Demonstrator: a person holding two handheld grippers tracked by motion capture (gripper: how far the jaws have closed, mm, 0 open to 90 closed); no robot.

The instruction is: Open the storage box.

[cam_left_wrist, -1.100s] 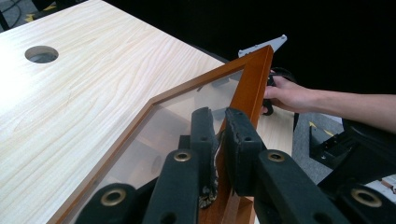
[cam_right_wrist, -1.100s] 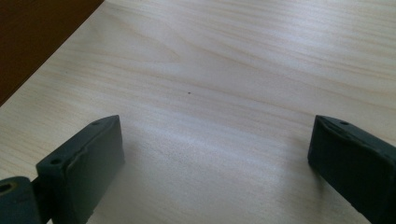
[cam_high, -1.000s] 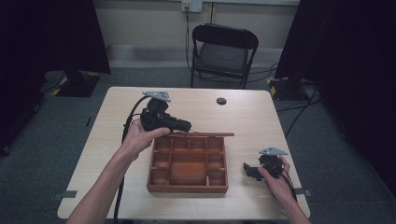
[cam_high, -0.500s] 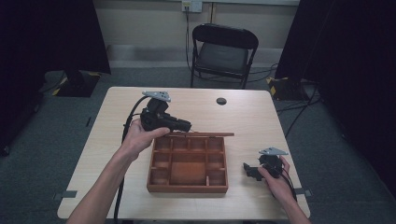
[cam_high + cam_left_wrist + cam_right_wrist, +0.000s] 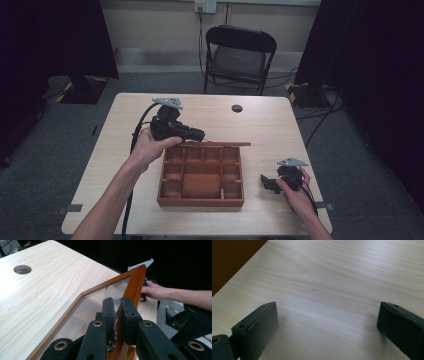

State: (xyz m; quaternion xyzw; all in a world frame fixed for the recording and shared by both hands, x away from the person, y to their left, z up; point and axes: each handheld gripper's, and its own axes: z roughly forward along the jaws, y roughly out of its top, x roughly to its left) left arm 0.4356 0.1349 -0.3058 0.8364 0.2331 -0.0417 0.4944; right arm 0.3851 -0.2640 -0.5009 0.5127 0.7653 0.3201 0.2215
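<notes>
One table (image 5: 280,135) of pale wood grain carries everything, with one round cable hole (image 5: 237,108) in its far half; in the left gripper view that hole (image 5: 22,269) lies far off to the left of the jaws. Beyond the table stands one black folding chair (image 5: 240,55).

One wooden box (image 5: 201,176) sits on the table, divided into a large middle compartment ringed by small ones; about ten small cells can be counted, though the exact number is hard to make out. Its one lid (image 5: 220,144), a wooden frame around a clear pane, stands raised on edge along the box's far side. In the left gripper view the lid (image 5: 136,282) rises straight ahead of the jaws, its pane spreading away to their left.

There are two grippers. The left gripper (image 5: 197,135) has its jaws clamped on the lid's wooden frame, one pad on each face of it. The right gripper (image 5: 264,181) rests on the table just right of the box, its jaws standing wide apart with bare tabletop between them; a dark corner of the box (image 5: 232,257) shows beyond its left jaw.

No brand, label or writing can be read on anything.
</notes>
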